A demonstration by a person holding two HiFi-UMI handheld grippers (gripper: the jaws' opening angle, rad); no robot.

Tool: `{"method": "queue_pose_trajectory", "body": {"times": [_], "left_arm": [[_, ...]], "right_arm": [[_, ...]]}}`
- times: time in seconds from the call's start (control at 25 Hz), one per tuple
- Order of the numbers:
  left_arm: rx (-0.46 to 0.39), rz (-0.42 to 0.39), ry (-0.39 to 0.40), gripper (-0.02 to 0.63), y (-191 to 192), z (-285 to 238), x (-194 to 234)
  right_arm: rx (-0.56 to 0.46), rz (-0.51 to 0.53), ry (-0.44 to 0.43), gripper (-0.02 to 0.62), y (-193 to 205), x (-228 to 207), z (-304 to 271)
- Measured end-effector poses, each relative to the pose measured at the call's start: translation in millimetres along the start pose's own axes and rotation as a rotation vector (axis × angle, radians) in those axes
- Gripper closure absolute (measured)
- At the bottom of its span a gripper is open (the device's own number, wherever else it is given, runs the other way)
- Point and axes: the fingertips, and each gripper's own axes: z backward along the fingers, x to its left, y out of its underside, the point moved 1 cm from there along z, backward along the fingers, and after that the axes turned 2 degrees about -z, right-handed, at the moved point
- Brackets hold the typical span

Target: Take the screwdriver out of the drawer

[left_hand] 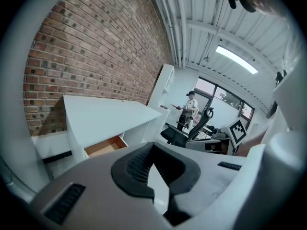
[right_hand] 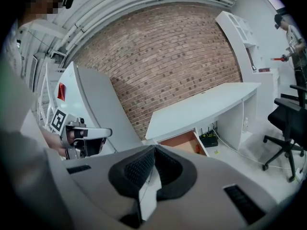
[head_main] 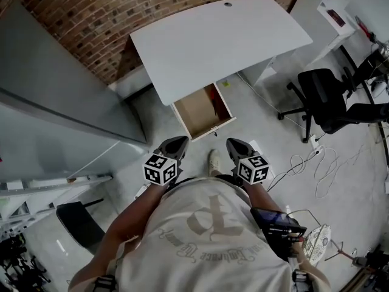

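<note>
A white desk (head_main: 219, 41) stands against a brick wall (head_main: 91, 23). The wooden drawer (head_main: 197, 115) beneath it is pulled out towards the person. Along the drawer's right wall lies a slim red thing, the screwdriver (head_main: 214, 104), too small to make out further. The left gripper (head_main: 176, 142) and right gripper (head_main: 234, 143) are held side by side short of the drawer, each with its jaws closed tip to tip on nothing. The person's shoe (head_main: 214, 160) shows on the floor between them. A black office chair (head_main: 325, 99) sits well off to the right, near loose white cables (head_main: 316, 163). A grey panel (head_main: 55, 102) leans at the left. The T-shirt (head_main: 213, 248) carries a large emblem and curved lettering that cannot be read.
</note>
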Motion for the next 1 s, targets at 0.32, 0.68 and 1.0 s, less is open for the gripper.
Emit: {"method": "queue_pose_trajectory", "body": {"times": [0.32,0.68,1.0], "left_arm": [[-0.001,0.02,-0.052,0.586,-21.1,-34.4,15.5],[0.022,0.024,-0.121,0.586,-30.3,-69.3,25.5],[0.018,0.057,-0.227,0.586,-32.2,-82.6,36.6]], "right_arm": [[0.058,0.08,-0.002,0.572,-30.5,-37.5,-33.9],[0.147,0.143,-0.104,0.572,-39.5,-61.3,-72.0],[0.213,0.142,-0.146,0.572,-44.9,-92.5,-103.5]]}}
